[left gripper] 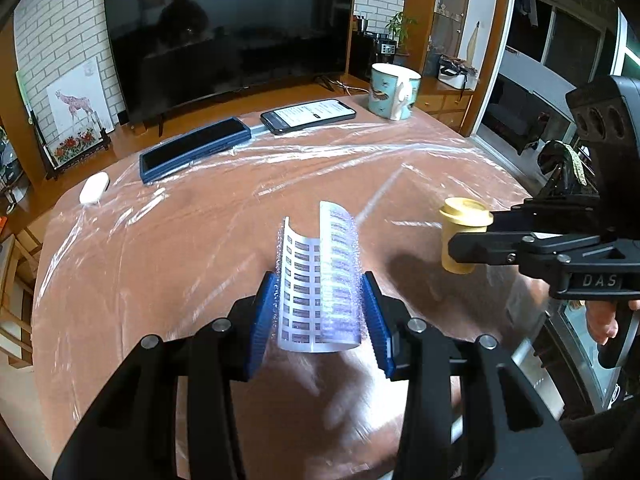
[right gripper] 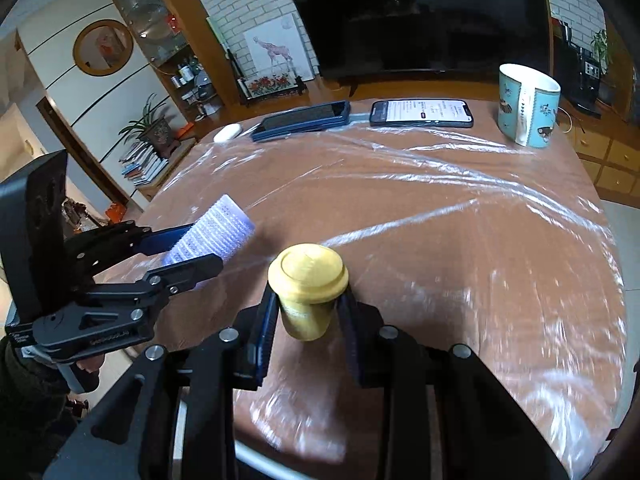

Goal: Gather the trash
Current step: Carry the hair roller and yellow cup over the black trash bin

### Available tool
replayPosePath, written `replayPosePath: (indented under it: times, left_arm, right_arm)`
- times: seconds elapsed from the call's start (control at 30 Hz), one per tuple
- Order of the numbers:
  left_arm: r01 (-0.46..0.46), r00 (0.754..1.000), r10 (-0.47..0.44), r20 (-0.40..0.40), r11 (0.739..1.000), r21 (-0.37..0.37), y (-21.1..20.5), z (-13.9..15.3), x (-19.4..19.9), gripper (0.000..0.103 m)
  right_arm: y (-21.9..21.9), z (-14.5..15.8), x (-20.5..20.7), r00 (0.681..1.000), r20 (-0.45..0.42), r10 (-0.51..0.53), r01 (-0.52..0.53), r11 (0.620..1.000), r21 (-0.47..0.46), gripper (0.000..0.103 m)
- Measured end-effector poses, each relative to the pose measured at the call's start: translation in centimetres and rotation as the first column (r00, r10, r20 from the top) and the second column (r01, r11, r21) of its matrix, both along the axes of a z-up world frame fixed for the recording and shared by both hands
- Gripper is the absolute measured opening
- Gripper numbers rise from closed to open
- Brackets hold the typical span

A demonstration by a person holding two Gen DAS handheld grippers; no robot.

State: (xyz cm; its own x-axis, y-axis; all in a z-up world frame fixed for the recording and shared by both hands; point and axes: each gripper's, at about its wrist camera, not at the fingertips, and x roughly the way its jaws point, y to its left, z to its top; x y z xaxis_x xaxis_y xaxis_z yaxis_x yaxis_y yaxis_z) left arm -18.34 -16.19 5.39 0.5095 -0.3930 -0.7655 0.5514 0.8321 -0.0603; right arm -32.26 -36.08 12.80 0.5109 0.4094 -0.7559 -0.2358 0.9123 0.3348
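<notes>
Above the brown table [left gripper: 168, 248], with its clear plastic wrap, both hand-held grippers are carrying trash. The left hand-held gripper [left gripper: 320, 308] has its blue pads clamped on a curled white sheet of printed labels [left gripper: 316, 280], held clear of the surface. Just to its right, the right hand-held gripper [right gripper: 308, 312] pinches a small yellow lidded cup [right gripper: 307, 288], also off the table. Along the far edge lie a white mouse [left gripper: 94, 187], two phones and a patterned mug [left gripper: 394, 90].
</notes>
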Motion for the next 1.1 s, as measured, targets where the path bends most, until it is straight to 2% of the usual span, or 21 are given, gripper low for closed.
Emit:
replayPosePath:
  times: [0.37, 0.73, 1.1]
  left_arm:
    - [0.040, 0.999, -0.040, 0.003, 0.999, 0.002, 0.8, 0.7, -6.9, 0.044]
    - [0.074, 0.997, -0.074, -0.014, 0.997, 0.018, 1.7, 0.5, -12.6, 0.044]
    - [0.094, 0.994, -0.091, -0.056, 0.994, 0.049, 2.2, -1.2, -16.3, 0.044]
  right_arm:
    - [0.7, 0.9, -6.5, 0.998, 0.001, 0.068, -0.068, 0.997, 0.022, 0.030]
    - [2.1, 0.7, -10.9, 0.992, -0.016, 0.124, -0.124, 0.992, 0.025, 0.030]
    - [3.5, -1.5, -14.4, 0.980, -0.080, 0.180, -0.181, 0.984, -0.003, 0.030]
